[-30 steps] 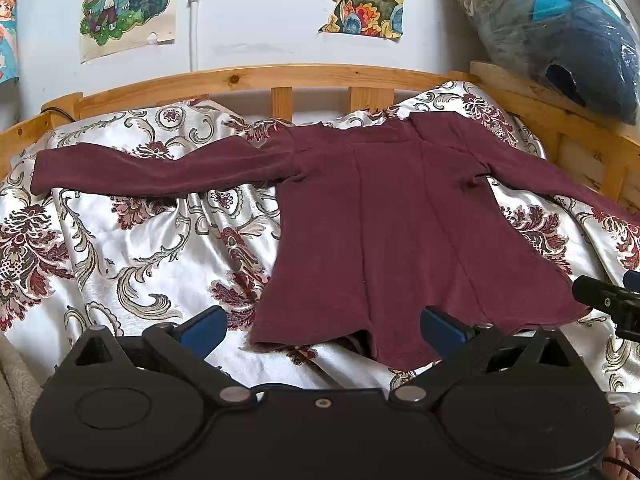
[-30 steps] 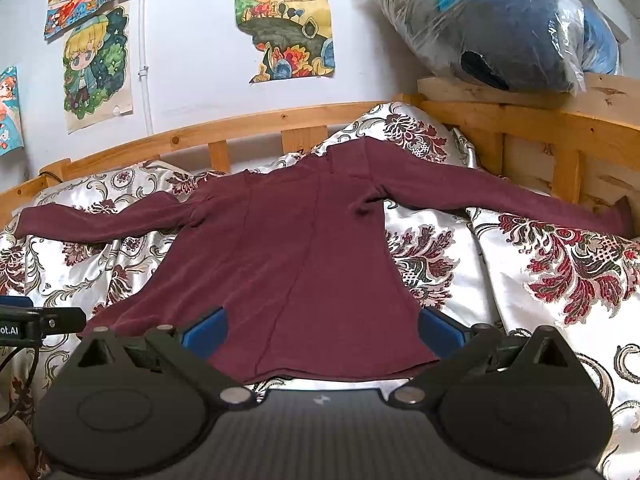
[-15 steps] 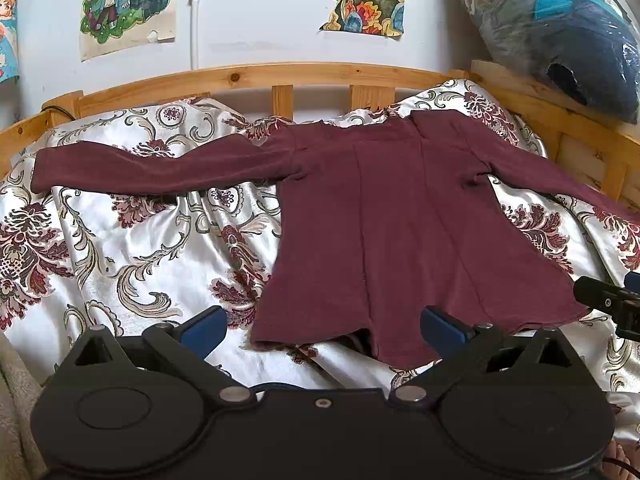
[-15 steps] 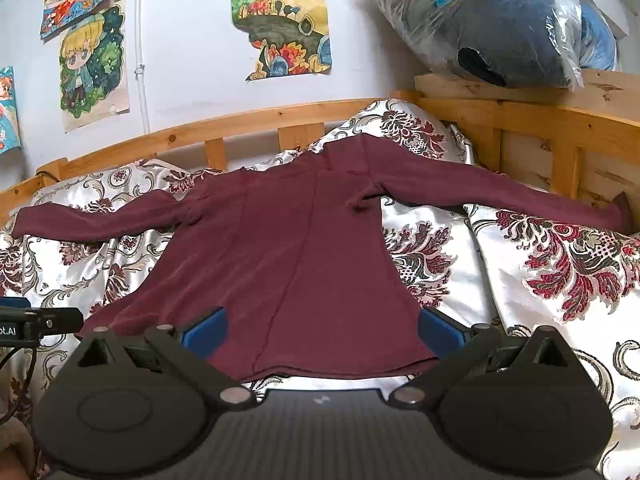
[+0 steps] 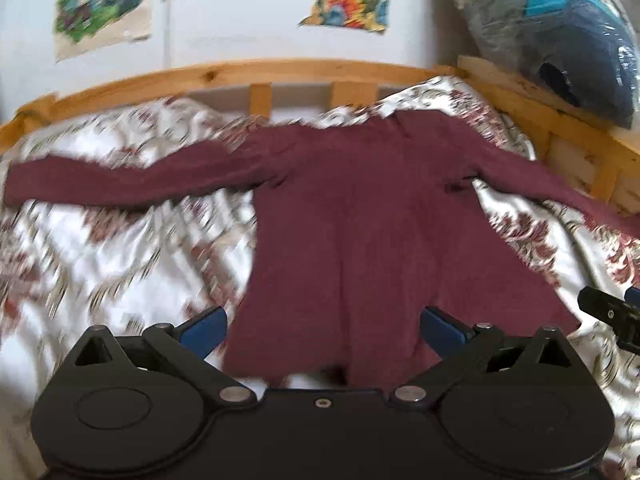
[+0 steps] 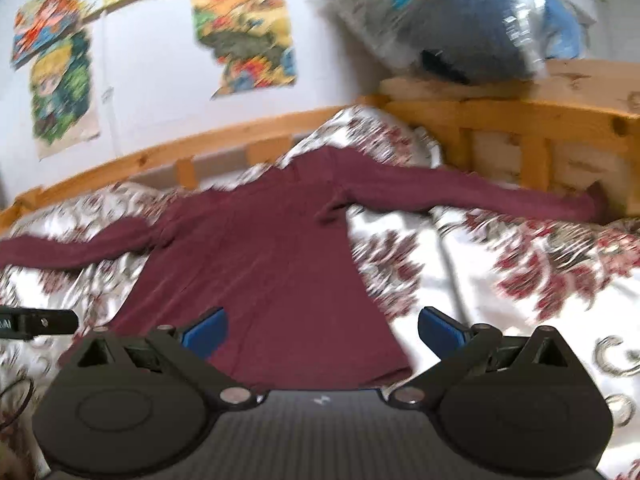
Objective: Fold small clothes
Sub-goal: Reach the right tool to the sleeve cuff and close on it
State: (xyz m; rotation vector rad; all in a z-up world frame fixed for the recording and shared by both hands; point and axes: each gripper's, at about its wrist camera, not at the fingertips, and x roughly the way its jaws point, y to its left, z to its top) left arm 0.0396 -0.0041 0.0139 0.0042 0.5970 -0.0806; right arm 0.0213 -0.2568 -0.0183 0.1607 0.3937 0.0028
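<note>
Wooden bed frame (image 5: 224, 74) is running along a white wall, where cartoon posters (image 6: 64, 92) are hanging at 10 o'clock. A white bedspread (image 5: 120, 248) with dark red floral print is covering the bed. A plastic-wrapped bundle (image 6: 452, 28) of dark and blue fabric is sitting on the frame at 1 o'clock.

Maroon long-sleeved top (image 5: 360, 232) is lying flat on the bedspread, centre of the bed, both sleeves stretching out toward 9 and 3 o'clock, hem toward 6 o'clock.

Left gripper (image 5: 323, 326) is hovering just above the hem, jaws standing wide apart, gripping nothing. Right gripper (image 6: 322, 330) is hovering at the hem's 3 o'clock corner, jaws likewise spread and gripping nothing. Both views are blurring.
</note>
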